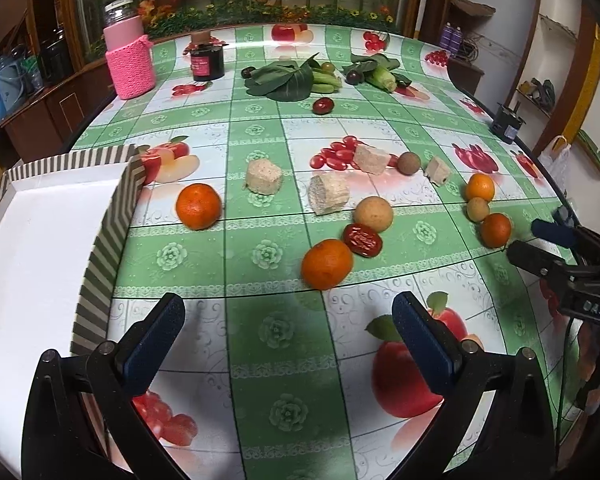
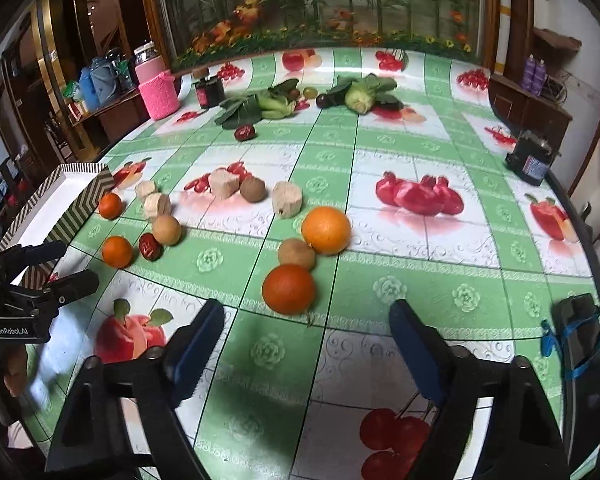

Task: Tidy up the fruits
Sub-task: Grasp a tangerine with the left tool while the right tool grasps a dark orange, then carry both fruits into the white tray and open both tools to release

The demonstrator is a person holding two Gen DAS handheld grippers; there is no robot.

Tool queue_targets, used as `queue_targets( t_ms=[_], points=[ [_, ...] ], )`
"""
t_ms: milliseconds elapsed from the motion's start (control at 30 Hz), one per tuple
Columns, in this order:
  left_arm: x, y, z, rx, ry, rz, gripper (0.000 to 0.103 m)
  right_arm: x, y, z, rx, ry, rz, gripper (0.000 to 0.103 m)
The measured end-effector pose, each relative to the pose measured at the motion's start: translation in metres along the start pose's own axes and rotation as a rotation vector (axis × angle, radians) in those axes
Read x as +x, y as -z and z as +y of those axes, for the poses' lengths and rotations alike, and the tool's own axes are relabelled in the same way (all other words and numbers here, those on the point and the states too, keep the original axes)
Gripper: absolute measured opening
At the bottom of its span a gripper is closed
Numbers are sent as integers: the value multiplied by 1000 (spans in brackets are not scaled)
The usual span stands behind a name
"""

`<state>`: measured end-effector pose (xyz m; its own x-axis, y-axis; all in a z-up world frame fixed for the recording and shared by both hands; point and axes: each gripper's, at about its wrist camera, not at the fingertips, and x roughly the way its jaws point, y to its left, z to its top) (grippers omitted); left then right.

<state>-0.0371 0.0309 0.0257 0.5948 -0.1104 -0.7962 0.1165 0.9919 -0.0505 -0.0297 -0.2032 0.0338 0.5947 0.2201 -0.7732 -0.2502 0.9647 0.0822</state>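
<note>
Several oranges lie on the fruit-print tablecloth: one (image 1: 326, 263) just ahead of my open, empty left gripper (image 1: 288, 316), one (image 1: 198, 205) beside the striped box (image 1: 112, 216) at left. A red date (image 1: 362, 239) and a tan round fruit (image 1: 373, 213) lie beside the near orange. My right gripper (image 2: 306, 320) is open and empty, just short of an orange (image 2: 288, 289); a tan fruit (image 2: 296, 253) and a second orange (image 2: 326, 229) sit behind it. The striped box (image 2: 80, 196) is white inside and holds nothing visible.
Beige spongy chunks (image 1: 263, 176) lie mid-table. Leafy greens (image 1: 288, 78), corn (image 1: 384, 76), grapes and a red date (image 1: 323, 105) sit farther back. A pink-sleeved jar (image 1: 129, 56), a dark jar (image 1: 207, 60) and a small black device (image 2: 530, 160) stand near the edges.
</note>
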Motion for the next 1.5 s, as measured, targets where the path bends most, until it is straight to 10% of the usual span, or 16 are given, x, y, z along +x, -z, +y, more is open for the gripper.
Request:
queue_targets(
  t_ms=[500,800,1500],
  points=[
    [11,-9,-16,47,29,-2,97,28,-8,3,-26,-46,52,37],
    [24,-9,-17,56,48,15,26,25,-5,1,-14,-54,36,32],
    [-24,-9,15,-17,27,-8,26,-4,-16,57,-70,-178,-7,32]
  ],
)
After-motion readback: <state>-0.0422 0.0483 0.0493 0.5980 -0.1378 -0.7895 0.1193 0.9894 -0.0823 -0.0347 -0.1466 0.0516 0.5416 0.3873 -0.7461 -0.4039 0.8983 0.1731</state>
